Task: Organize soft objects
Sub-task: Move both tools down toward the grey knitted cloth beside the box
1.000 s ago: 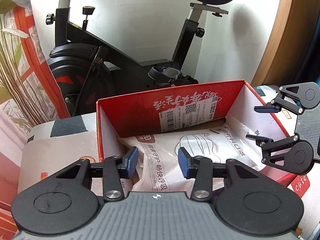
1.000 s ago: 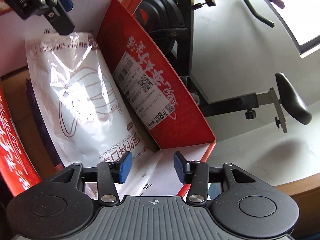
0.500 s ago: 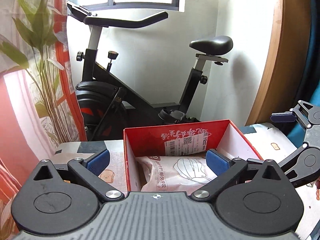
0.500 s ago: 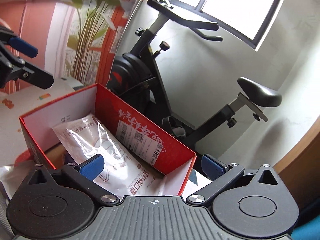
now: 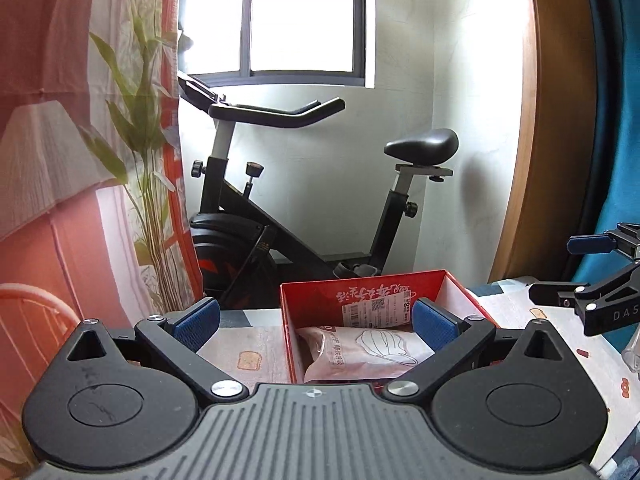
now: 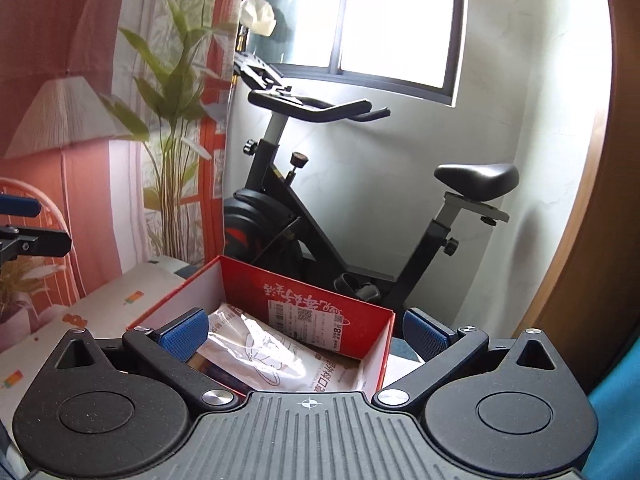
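Jaws wide on my left gripper (image 5: 316, 322) and right gripper (image 6: 306, 332), nothing between. Mask packet (image 5: 360, 350) lies inside red box (image 5: 320, 300), both grippers above it.

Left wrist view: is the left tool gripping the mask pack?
No. The left tool stands wide open and empty above the mask pack, which lies inside the red box.
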A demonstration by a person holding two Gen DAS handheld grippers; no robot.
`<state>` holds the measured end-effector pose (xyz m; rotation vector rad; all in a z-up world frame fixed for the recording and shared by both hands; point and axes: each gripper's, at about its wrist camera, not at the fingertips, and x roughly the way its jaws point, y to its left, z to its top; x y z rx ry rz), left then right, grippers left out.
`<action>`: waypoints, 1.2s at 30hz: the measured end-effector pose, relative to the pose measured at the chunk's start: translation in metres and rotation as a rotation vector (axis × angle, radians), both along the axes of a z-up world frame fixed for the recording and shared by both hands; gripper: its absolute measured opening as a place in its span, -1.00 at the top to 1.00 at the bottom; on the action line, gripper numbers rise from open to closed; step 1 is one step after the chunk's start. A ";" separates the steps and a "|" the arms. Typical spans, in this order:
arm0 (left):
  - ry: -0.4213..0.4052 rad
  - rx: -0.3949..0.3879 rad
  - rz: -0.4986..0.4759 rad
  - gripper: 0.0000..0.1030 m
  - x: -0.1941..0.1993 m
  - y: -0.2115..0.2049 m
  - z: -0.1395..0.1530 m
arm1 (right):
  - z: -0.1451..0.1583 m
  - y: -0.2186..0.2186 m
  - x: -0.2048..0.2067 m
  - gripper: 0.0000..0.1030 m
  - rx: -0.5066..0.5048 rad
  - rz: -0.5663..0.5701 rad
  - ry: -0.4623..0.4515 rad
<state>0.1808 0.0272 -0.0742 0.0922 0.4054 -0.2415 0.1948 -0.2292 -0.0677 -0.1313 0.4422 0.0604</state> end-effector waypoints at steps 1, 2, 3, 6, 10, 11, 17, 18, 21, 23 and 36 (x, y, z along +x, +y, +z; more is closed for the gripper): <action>-0.009 0.000 0.005 -1.00 -0.007 0.001 0.002 | 0.004 0.000 -0.009 -0.99 0.012 -0.008 -0.014; -0.017 -0.001 0.008 -1.00 -0.014 0.003 0.004 | 0.006 -0.001 -0.015 -0.99 0.020 -0.011 -0.022; -0.026 -0.001 0.013 -1.00 -0.020 0.004 0.005 | 0.010 -0.001 -0.024 -0.99 0.032 -0.020 -0.032; -0.052 -0.005 0.033 -1.00 -0.041 0.008 0.010 | 0.017 -0.002 -0.047 -0.99 0.063 -0.034 -0.059; -0.054 -0.029 0.049 -1.00 -0.061 0.015 0.012 | 0.021 0.000 -0.075 -0.99 0.088 -0.038 -0.091; -0.052 -0.037 0.046 -1.00 -0.066 0.016 0.013 | 0.022 0.001 -0.080 -0.99 0.093 -0.040 -0.096; -0.084 -0.073 0.075 -1.00 -0.097 0.024 0.005 | 0.016 0.005 -0.115 -0.99 0.135 -0.084 -0.149; -0.083 -0.089 0.081 -1.00 -0.101 0.027 0.003 | 0.014 0.005 -0.120 -0.99 0.146 -0.086 -0.154; -0.085 -0.153 0.089 -1.00 -0.112 0.034 -0.004 | 0.005 0.007 -0.136 -0.99 0.170 -0.084 -0.169; -0.084 -0.181 0.089 -1.00 -0.116 0.036 -0.011 | -0.002 0.008 -0.144 -0.99 0.171 -0.084 -0.183; -0.007 -0.158 0.108 -1.00 -0.105 0.033 -0.061 | -0.079 0.028 -0.148 -0.99 0.145 -0.117 -0.148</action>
